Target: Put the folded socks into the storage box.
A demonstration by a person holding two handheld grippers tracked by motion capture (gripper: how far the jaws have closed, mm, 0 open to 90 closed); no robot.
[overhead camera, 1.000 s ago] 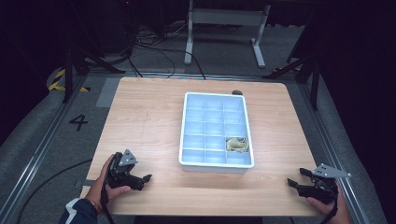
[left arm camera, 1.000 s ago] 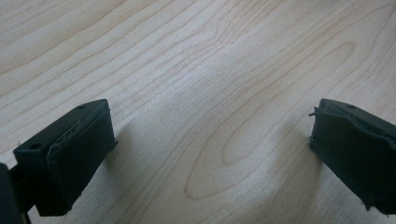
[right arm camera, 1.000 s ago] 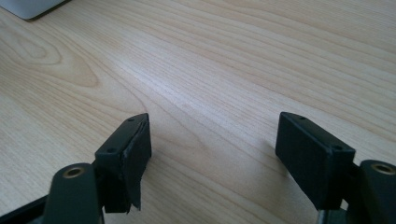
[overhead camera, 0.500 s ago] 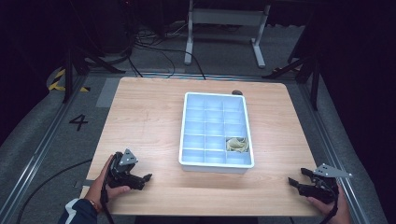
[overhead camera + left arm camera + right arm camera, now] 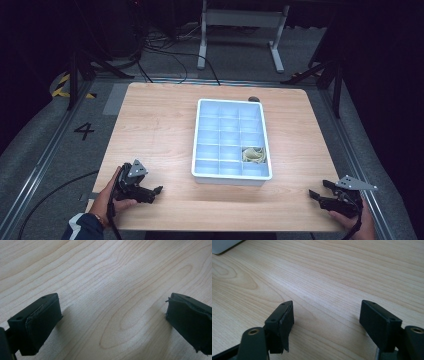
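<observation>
left gripper (image 5: 156,190) rests low on the wooden table (image 5: 150,125) at the near left corner, held in the person's left hand (image 5: 111,199), dark sleeve with a pale stripe at the wrist. grey three-cornered plate on its top. jaws point toward the table's middle. in the left gripper view the left gripper (image 5: 112,322) has its jaws set wide apart, nothing between them, bare wood grain under them (shadows of both jaws fall right at their bases, so they sit very close to the surface; contact cannot be told).

right gripper (image 5: 315,195) sits at the near right corner of the table, in the person's right hand (image 5: 357,220), grey plate on top, jaws pointing left toward the middle. in the right gripper view the right gripper (image 5: 325,317) is likewise spread wide and empty, wood below, with a pale corner of the tray (image 5: 223,246) at the upper left edge.

between the two, well apart from both, a pale blue compartment tray (image 5: 196,150) lies in the middle of the table, three columns across. a yellowish bundle (image 5: 253,154) lies in the right column, second row from the near end; what it is cannot be told. other compartments look empty.

a small dark object (image 5: 254,99) lies on the table just beyond the tray's far edge.
</observation>
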